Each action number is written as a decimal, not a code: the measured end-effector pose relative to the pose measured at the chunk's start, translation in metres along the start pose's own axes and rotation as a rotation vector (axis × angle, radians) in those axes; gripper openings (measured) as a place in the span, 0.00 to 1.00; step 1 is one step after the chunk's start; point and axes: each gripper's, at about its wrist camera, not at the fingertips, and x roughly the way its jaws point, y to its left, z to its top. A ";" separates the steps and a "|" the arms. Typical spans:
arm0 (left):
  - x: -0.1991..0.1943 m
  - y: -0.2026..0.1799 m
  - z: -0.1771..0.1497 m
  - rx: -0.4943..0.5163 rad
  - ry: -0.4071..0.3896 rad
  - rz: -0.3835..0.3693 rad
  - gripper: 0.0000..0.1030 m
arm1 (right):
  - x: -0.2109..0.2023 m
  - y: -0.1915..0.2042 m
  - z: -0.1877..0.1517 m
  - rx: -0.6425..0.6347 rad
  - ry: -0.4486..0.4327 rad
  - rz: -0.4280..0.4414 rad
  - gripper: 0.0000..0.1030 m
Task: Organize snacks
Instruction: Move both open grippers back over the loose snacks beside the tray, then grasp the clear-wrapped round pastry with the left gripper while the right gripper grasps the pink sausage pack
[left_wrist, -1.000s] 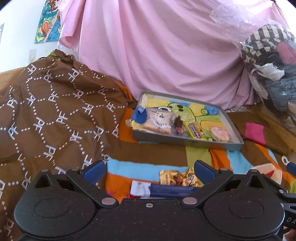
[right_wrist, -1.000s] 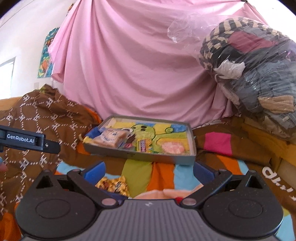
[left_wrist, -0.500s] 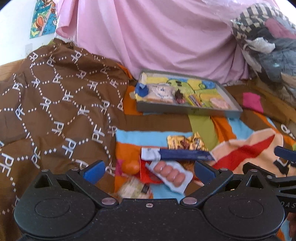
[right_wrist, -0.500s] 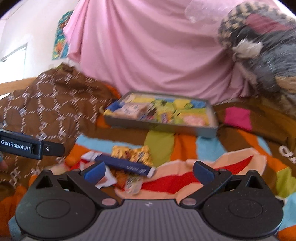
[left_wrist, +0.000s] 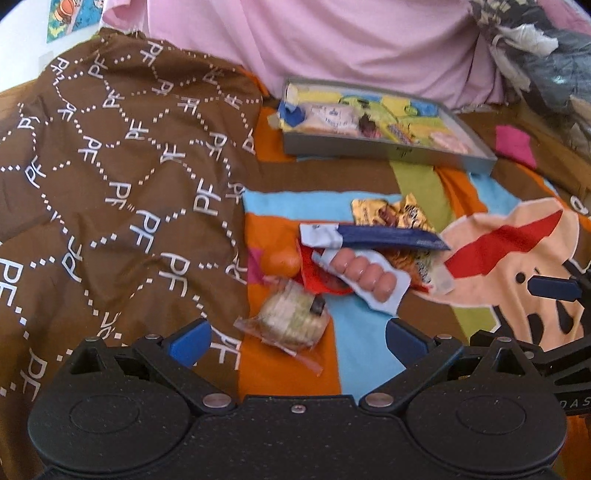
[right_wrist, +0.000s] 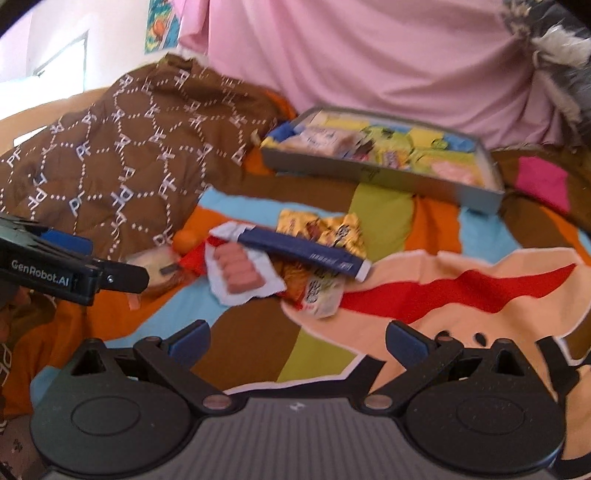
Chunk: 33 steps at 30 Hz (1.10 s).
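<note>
While both hand-held tools hang over the bedding, the left gripper (left_wrist: 297, 341) has its blue-padded fingers (left_wrist: 188, 341) spread wide with nothing between them, and the right gripper (right_wrist: 297, 341) is likewise wide apart and empty.

From the left wrist view, a clear-wrapped round pale cake (left_wrist: 291, 323) lies just ahead of the left gripper, at about twelve o'clock, on the multicoloured cartoon-print bedsheet (left_wrist: 364, 338). Beyond it, toward one o'clock, sits a white packet of small pink sausages (left_wrist: 365, 275), partly over a red wrapper (left_wrist: 314, 282). A small orange fruit (left_wrist: 282, 260) rests at eleven o'clock from the sausages, touching the red wrapper. A long navy-blue and white snack bar (left_wrist: 373, 236) lies across the pile just behind the sausages, and a crinkled gold foil candy bag (left_wrist: 391, 214) lies just beyond the bar. An orange and white snack pouch (left_wrist: 424, 271) pokes out at three o'clock from the sausages.

Farther off, at twelve to one o'clock, a shallow grey rectangular tray with a yellow-green cartoon lining (left_wrist: 369, 153) holds several snacks already, among them a pale wrapped bun (left_wrist: 330, 116) at its left end. A brown quilt with white dotted "PF" pattern (left_wrist: 122, 177) is heaped at nine to eleven o'clock, its edge just beside the cake. A pink draped cloth (left_wrist: 332, 40) hangs behind the tray.

In the right wrist view the left tool shows at nine o'clock, near the cake.
</note>
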 end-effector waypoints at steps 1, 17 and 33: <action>0.002 0.001 0.000 0.006 0.008 -0.001 0.97 | 0.002 0.001 0.001 -0.001 0.013 0.011 1.00; 0.027 0.007 0.004 0.155 0.087 -0.023 0.97 | 0.041 0.003 0.021 -0.087 0.082 0.053 1.00; 0.037 0.024 0.017 0.228 0.082 -0.048 0.94 | 0.087 0.016 0.035 -0.331 0.063 0.239 0.99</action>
